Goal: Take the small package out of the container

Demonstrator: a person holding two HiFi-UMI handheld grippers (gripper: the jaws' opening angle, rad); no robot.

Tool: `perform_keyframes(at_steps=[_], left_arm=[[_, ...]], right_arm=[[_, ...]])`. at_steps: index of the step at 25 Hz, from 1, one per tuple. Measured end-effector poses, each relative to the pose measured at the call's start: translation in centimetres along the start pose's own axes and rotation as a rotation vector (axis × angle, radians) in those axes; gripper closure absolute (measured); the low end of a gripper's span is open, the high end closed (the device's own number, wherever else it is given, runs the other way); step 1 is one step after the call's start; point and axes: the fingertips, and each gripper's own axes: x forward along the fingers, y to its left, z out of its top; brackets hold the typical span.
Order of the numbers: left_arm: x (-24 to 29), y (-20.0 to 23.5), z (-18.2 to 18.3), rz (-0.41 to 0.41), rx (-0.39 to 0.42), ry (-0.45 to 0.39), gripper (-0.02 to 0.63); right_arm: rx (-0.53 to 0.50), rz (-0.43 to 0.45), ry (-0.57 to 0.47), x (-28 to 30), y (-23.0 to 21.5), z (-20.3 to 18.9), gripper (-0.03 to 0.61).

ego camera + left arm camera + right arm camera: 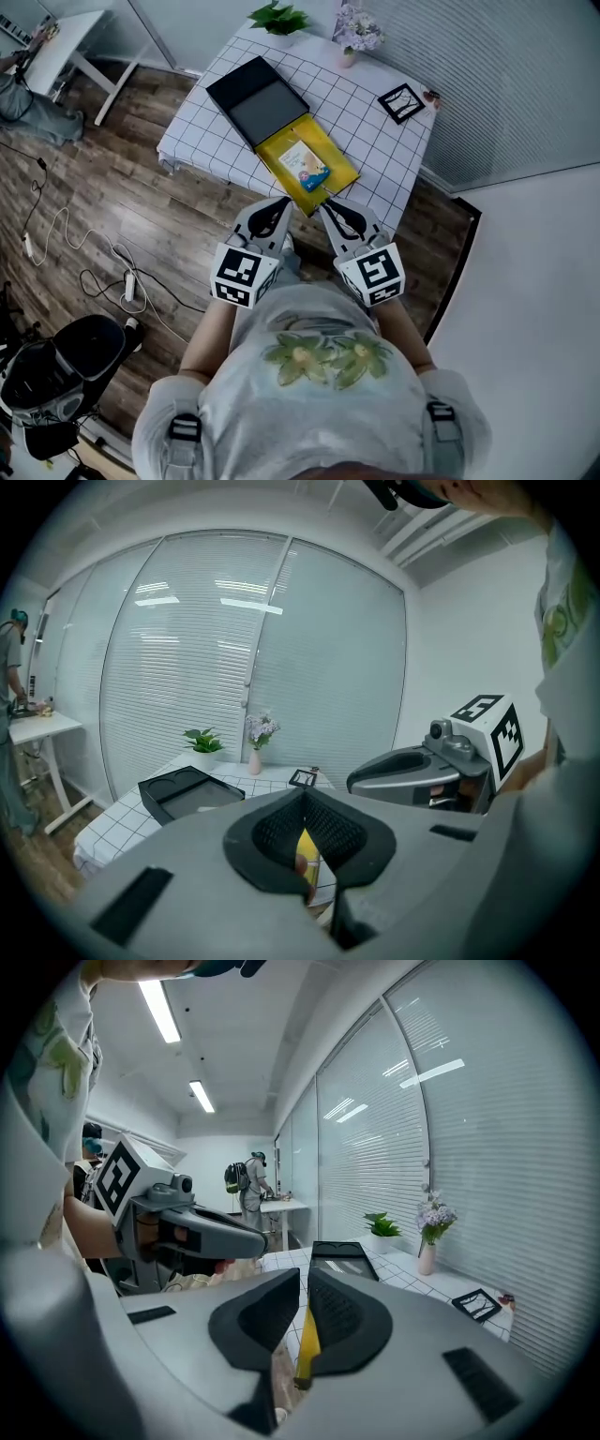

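Presently the left tongs [306, 799] are pressed together, pads meeting at the tips and gripping nothing. A sliver of yellow shows through the slit lower down. The right tongs [305, 1274] are likewise closed to a thin line and empty, with the same yellow seen past them. From the head view, both sets of tips hang side by side at the near edge of the desk [366, 141], just short of the container's near corner. Whether either tip touches it cannot be told.

The desk wears a white cloth ruled in black squares. On it lies the yellow container [342, 167], open, with its black lid [253, 98] lying against its far end. The small package [305, 167], white and blue, lies flat inside the container. At the far edge stand a potted plant [278, 17] and a vase of flowers [356, 33], and a small black frame [401, 101] sits toward the right corner.

Around the desk are a wood-plank floor [141, 206] with loose cables [84, 267], a glass wall with blinds [506, 84] and, off to the far left, a second white desk [70, 42] with a person [28, 103] beside it.

Counted: two tongs, one container, one lid, one package, one plant, one vase, one frame.
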Motion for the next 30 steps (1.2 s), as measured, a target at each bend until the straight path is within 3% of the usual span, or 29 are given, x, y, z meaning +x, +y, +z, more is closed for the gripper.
perform_keyframes(at_steps=[2,6,10,21,30], left_arm=[[0.9,1.5,0.2,-0.002,-0.001,0.002,0.607],[2.9,4.1,1.2,-0.008,0.006,-0.006,0.607],[4.5,6.0,1.7,-0.010,0.006,-0.009,0.607],[7.3,8.7,1.4,-0.030,-0.008,0.022,0.606],[8.4,10.6,0.0,-0.029,-0.025,0.071,0.607]], right_arm=[[-0.005,0.012,0.024,1.6,-0.5,-0.1,0.556],[-0.012,0.053,0.092,4.7,-1.4,-1.0,0.440],[-0.006,0.049,0.141,7.4,-2.9,-2.4,0.401],[-0.004,0.050,0.260,11.6,-5.2,-6.3,0.313],[-0.008,0.073,0.398,14.4,-5.7,-9.6,0.284]])
